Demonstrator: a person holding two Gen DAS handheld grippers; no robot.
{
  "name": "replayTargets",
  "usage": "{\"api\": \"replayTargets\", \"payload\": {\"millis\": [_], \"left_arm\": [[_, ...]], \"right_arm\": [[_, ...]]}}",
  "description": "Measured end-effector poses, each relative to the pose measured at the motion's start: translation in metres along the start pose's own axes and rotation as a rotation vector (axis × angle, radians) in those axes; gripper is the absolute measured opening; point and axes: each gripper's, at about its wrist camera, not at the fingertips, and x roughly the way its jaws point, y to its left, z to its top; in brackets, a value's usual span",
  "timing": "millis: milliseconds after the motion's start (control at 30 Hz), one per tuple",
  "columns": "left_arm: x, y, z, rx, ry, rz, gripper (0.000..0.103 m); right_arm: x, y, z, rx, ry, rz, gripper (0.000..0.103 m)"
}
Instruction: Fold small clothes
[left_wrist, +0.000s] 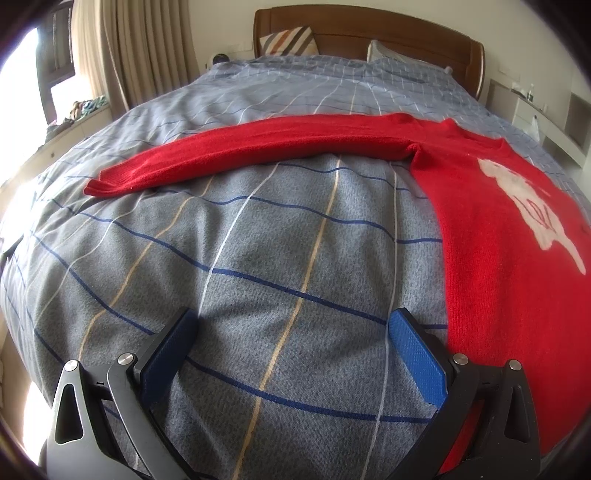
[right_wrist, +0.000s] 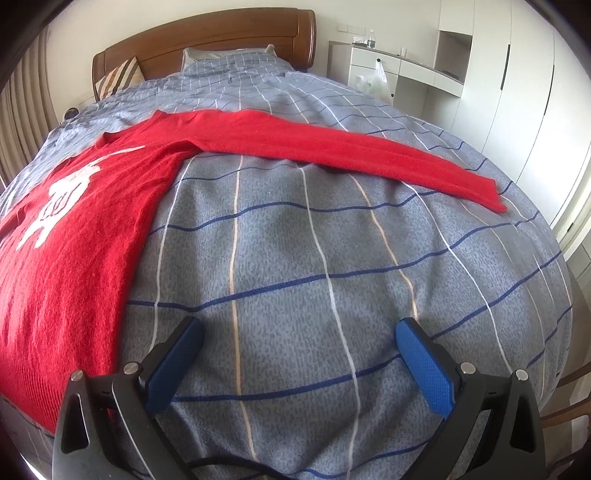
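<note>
I work over a bed covered by a grey-blue checked duvet (left_wrist: 258, 236), with a wooden headboard (left_wrist: 369, 29) and a striped pillow (left_wrist: 288, 40) at the far end. Curtains (left_wrist: 147, 48) hang on one side; white cabinets (right_wrist: 517, 74) stand on the other. No containers are identifiable. A red sweater (left_wrist: 498, 240) lies flat, sleeves spread outward. My left gripper (left_wrist: 291, 332) is spread wide, empty, its right finger just beside the sweater's hem. My right gripper (right_wrist: 299, 343) is likewise wide, empty, sweater to its left.
</note>
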Motion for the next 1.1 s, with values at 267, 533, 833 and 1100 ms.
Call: {"api": "replayTargets", "payload": {"millis": [267, 533, 833, 1100], "left_arm": [[0.0, 0.0, 0.0, 0.0, 0.0, 0.001, 0.103], [-0.001, 0.0, 0.0, 0.001, -0.001, 0.003, 0.103], [-0.004, -0.003, 0.002, 0.022, -0.006, 0.016, 0.103], [-0.004, -0.001, 0.002, 0.021, -0.005, 0.012, 0.103]], "right_arm": [[-0.001, 0.004, -0.002, -0.023, -0.01, -0.007, 0.103], [0.001, -0.003, -0.009, 0.003, -0.033, 0.03, 0.103], [0.001, -0.007, -0.014, 0.021, -0.074, 0.055, 0.103], [0.0, -0.006, -0.013, 0.023, -0.075, 0.056, 0.103]]}}
